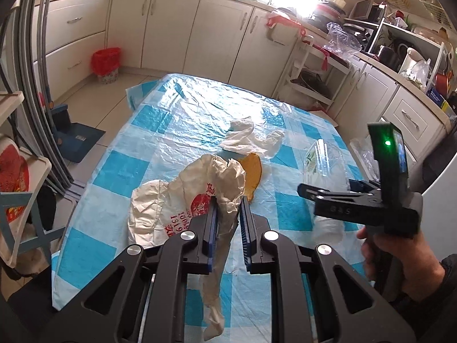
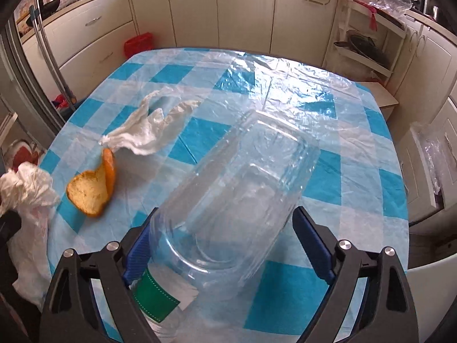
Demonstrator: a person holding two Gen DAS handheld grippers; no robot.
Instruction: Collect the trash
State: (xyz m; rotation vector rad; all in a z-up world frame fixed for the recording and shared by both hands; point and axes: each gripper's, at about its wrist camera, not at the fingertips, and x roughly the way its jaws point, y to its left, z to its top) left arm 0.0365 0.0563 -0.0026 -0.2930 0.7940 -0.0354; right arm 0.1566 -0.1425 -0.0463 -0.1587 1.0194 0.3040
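Glossy crinkled plastic tablecloth, clear smooth plastic bottle, crumpled matt plastic bag, rough-pithed orange peel.
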